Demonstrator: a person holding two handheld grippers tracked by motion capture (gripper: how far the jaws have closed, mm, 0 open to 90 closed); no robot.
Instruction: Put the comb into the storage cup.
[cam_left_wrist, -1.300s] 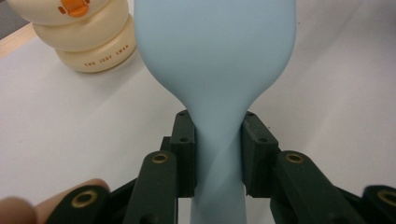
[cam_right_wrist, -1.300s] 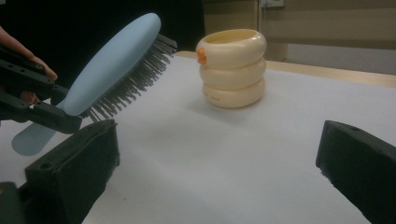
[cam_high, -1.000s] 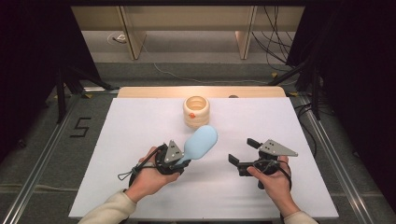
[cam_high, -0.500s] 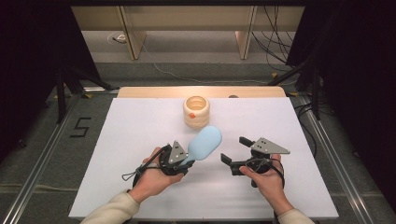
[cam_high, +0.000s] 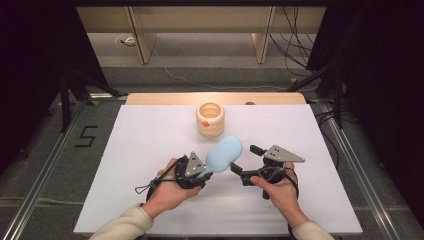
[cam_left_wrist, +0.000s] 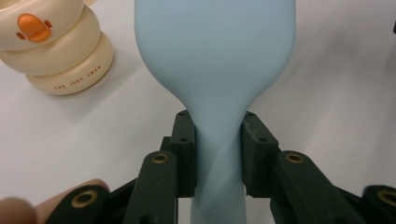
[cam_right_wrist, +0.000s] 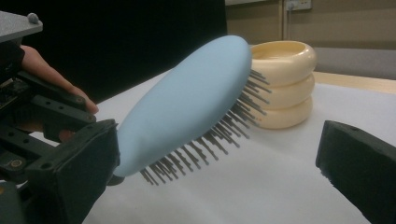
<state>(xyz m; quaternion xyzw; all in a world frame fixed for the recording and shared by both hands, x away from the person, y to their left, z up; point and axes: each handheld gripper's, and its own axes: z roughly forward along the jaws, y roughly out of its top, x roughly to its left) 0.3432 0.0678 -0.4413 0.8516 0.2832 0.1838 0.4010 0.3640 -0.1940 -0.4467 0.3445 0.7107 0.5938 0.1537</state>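
Note:
A light blue hairbrush (cam_high: 225, 152) is held by its handle in my left gripper (cam_high: 202, 172), which is shut on it; the pads press on both sides of the narrow neck (cam_left_wrist: 217, 149). The brush head (cam_right_wrist: 187, 102) hangs above the white board, tilted up, bristles facing down. My right gripper (cam_high: 245, 159) stands open just right of the brush head. Its two black jaws are wide apart (cam_right_wrist: 222, 161), and the head's tip lies by one of them without touching. A cream ringed holder (cam_high: 210, 119) with an orange duck mark (cam_left_wrist: 32, 27) stands beyond the brush.
The white board (cam_high: 150, 150) covers the table, with a wooden strip (cam_high: 165, 98) along its far edge. Dark stands and cables sit on the floor to the left and right. The board has free room on both sides of the hands.
My right gripper has moved left, close to the brush head. The left gripper and brush have barely shifted.

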